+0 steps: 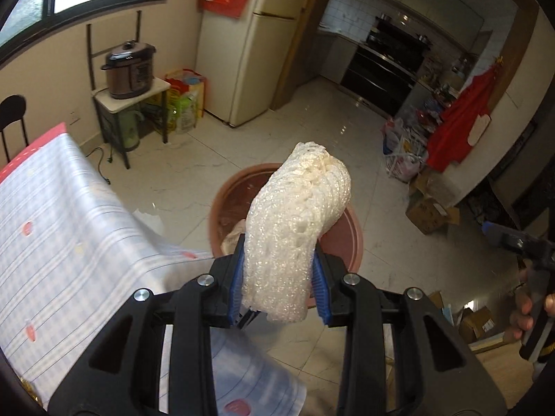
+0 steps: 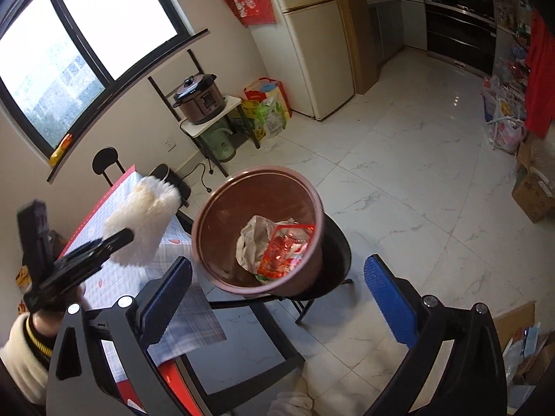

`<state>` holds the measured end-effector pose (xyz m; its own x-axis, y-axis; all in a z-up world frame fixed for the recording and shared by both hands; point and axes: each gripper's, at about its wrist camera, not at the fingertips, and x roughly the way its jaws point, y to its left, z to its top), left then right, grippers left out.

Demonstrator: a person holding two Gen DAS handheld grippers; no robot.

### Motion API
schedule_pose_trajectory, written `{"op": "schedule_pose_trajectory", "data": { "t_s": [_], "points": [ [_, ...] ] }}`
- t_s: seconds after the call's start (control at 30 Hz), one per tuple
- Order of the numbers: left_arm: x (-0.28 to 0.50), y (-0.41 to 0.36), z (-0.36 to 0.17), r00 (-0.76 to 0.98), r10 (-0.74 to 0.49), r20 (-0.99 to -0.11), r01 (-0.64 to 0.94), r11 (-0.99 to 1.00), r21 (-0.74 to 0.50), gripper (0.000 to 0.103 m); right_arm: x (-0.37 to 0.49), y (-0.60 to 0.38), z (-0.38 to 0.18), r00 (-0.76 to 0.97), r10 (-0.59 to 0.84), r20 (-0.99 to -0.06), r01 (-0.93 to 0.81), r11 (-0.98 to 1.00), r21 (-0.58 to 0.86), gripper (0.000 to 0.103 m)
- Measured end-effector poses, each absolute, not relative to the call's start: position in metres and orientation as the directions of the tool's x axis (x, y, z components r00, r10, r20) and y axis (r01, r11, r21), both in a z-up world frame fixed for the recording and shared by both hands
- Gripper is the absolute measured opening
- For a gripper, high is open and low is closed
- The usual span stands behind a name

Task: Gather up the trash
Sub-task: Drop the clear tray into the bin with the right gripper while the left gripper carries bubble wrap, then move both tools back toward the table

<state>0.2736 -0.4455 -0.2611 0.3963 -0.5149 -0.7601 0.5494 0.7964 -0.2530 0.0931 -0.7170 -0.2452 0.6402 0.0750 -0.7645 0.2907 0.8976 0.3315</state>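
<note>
My left gripper (image 1: 279, 277) is shut on a white foam net sleeve (image 1: 295, 222) and holds it in the air, just short of a brown plastic trash bin (image 1: 350, 239). The right wrist view shows that gripper (image 2: 114, 242) with the sleeve (image 2: 142, 222) to the left of the bin (image 2: 222, 215), over the table edge. The bin stands on a black chair seat (image 2: 338, 256) and holds a red snack wrapper (image 2: 284, 249) and crumpled white paper (image 2: 251, 239). My right gripper (image 2: 277, 287) is open and empty, near the bin's front rim.
A table with a striped cloth (image 1: 62, 228) lies at the left. A rice cooker (image 2: 197, 98) stands on a small shelf by the wall, next to a fridge (image 2: 312, 34). Cardboard boxes (image 2: 534, 190) and bags (image 2: 503, 128) sit along the right wall. The floor is white tile.
</note>
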Motion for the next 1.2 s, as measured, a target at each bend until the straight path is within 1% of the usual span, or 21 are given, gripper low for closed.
{"op": "schedule_pose_trajectory", "data": {
  "t_s": [0.1,0.13,0.17,0.2,0.23,0.27,0.33,0.4,0.57,0.77,0.97,1.13,1.2],
  "points": [
    [0.29,-0.472,-0.269,0.381,-0.526,-0.761,0.553,0.789,-0.268,0.039,0.077,-0.73,-0.253,0.632,0.052,-0.773,0.333,0.883,0.332,0.098],
    [0.295,-0.481,-0.27,0.389,-0.533,-0.752,0.556,0.786,-0.27,0.047,0.071,-0.735,-0.255,0.632,0.042,-0.774,0.352,0.874,0.336,0.098],
    [0.299,-0.488,-0.269,0.4,-0.541,-0.739,0.561,0.783,-0.27,0.058,0.067,-0.74,-0.257,0.632,0.036,-0.774,0.366,0.866,0.34,0.098],
    [0.302,-0.494,-0.269,0.406,-0.548,-0.731,0.566,0.779,-0.27,0.064,0.063,-0.743,-0.26,0.631,0.033,-0.775,0.38,0.858,0.345,0.098],
    [0.306,-0.5,-0.266,0.413,-0.551,-0.725,0.569,0.778,-0.266,0.074,0.06,-0.745,-0.262,0.628,0.032,-0.778,0.388,0.853,0.348,0.098],
    [0.307,-0.504,-0.263,0.426,-0.548,-0.72,0.569,0.781,-0.258,0.081,0.058,-0.746,-0.263,0.626,0.032,-0.779,0.391,0.852,0.349,0.098],
    [0.309,-0.504,-0.253,0.45,-0.55,-0.704,0.568,0.784,-0.249,0.085,0.056,-0.745,-0.263,0.626,0.033,-0.78,0.387,0.854,0.347,0.098],
    [0.306,-0.493,-0.245,0.473,-0.545,-0.693,0.552,0.796,-0.249,0.091,0.057,-0.743,-0.26,0.633,0.04,-0.773,0.377,0.856,0.353,0.098],
    [0.298,-0.431,-0.221,0.551,-0.497,-0.671,0.46,0.851,-0.252,0.095,0.072,-0.728,-0.249,0.662,0.066,-0.747,0.322,0.875,0.363,0.098],
    [0.278,-0.331,-0.199,0.649,-0.381,-0.659,0.295,0.924,-0.244,0.096,0.111,-0.684,-0.234,0.672,0.156,-0.724,0.198,0.904,0.378,0.098],
    [0.237,-0.221,-0.184,0.725,-0.218,-0.653,0.107,0.973,-0.206,0.097,0.156,-0.617,-0.224,0.643,0.268,-0.717,0.047,0.921,0.387,0.098],
    [0.178,-0.123,-0.181,0.746,-0.051,-0.664,-0.088,0.981,-0.174,0.097,0.187,-0.545,-0.22,0.597,0.356,-0.719,-0.092,0.921,0.379,0.098],
    [0.152,-0.083,-0.182,0.744,0.005,-0.669,-0.167,0.97,-0.179,0.097,0.195,-0.513,-0.219,0.574,0.385,-0.723,-0.143,0.916,0.375,0.098]
  ]
}}
